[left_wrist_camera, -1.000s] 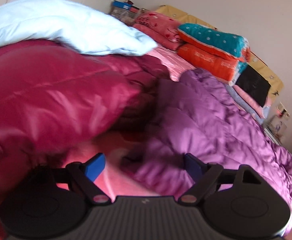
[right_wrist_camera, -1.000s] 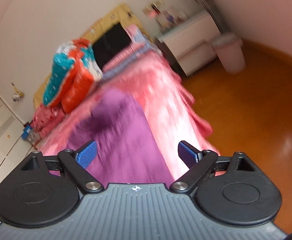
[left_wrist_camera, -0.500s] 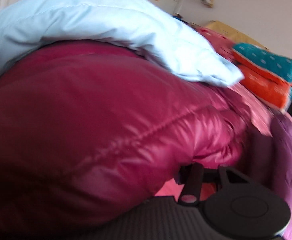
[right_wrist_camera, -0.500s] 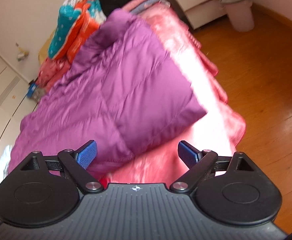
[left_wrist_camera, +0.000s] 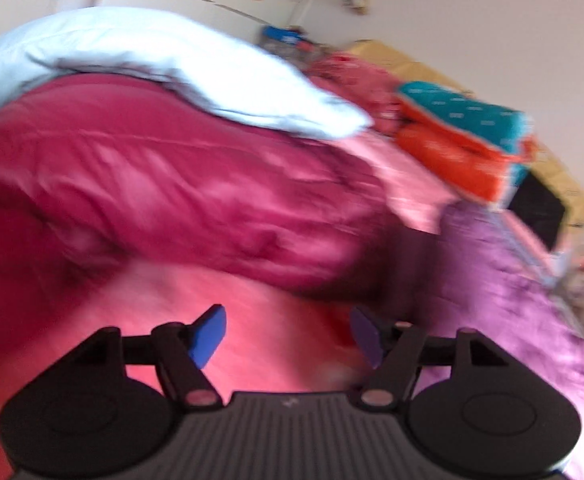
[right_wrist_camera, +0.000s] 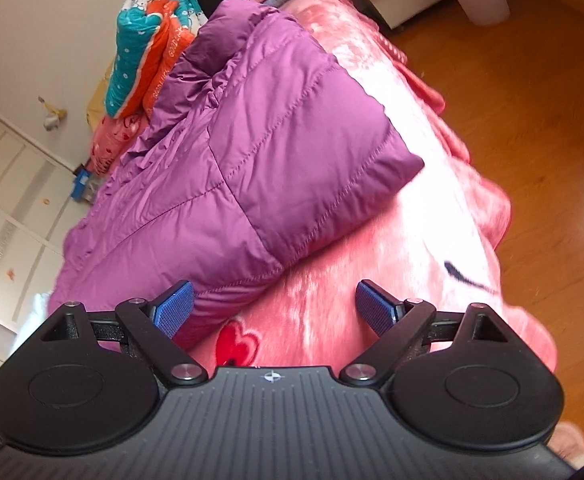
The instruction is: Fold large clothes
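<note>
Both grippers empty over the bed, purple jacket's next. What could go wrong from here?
1. The purple jacket has its corner near the bed edge; a tug could slide it floorward.
2. The right gripper sits over the pink blanket, so it may pinch that too.
3. The left gripper, jaws opening with nothing between them, is nearer the red coat and might grab it.

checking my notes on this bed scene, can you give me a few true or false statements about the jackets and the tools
1. The purple jacket lies on the pink blanket. True.
2. The right tool is shut on the purple jacket. False: it is open, its pads apart, with only the jacket's corner near its left pad.
3. A light blue garment rests on top of the magenta jacket. True.
4. The left tool grips the magenta jacket. False: its jaws are opening and nothing is between them.
5. The floor is grey tile. False: it is glossy orange-brown wood.
</note>
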